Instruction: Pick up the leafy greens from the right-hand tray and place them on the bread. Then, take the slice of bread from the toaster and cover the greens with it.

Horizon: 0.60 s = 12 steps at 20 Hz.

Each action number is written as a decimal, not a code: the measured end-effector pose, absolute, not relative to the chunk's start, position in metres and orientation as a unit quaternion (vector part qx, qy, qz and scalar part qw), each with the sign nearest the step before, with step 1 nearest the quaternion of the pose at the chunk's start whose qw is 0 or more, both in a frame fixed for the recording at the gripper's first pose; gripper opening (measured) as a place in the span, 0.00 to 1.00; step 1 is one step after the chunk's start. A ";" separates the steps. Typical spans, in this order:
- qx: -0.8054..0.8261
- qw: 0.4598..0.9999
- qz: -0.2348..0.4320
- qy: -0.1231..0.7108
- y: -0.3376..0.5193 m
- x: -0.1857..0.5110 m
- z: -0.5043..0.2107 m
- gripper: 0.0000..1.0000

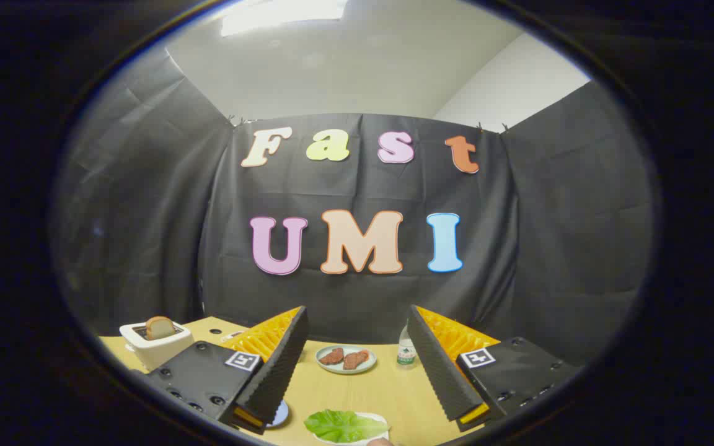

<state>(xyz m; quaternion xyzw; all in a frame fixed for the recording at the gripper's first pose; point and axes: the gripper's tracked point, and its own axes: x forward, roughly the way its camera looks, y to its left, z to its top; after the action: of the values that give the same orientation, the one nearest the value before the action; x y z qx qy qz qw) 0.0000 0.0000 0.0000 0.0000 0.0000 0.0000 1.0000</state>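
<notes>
The claw [357,371] hangs wide and empty above the greens [344,425] — limp, light, easily torn, so I'd pinch the thick middle rib gently.

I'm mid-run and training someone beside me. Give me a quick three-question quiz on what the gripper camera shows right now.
1. True or false: the hand-held gripper is shut on the leafy greens.
2. Multiple choice: the slice of bread is A) standing in the toaster, B) lying on the plate with the two brown pieces, C) beside the bottle.
3. Fill in: the leafy greens lie between the open fingers on a white ____.

Key: 1 false, the fingers are spread apart with nothing held; 2 A; 3 tray.
</notes>
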 end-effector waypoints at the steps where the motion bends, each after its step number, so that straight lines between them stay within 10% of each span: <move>1: 0.003 1.000 0.005 -0.003 0.002 0.000 0.002 1.00; 12: 0.011 1.000 0.014 0.003 -0.002 0.003 -0.007 1.00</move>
<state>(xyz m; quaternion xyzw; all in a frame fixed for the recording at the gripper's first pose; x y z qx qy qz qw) 0.0031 -0.0021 -0.0066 0.0107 0.0033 0.0135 0.9998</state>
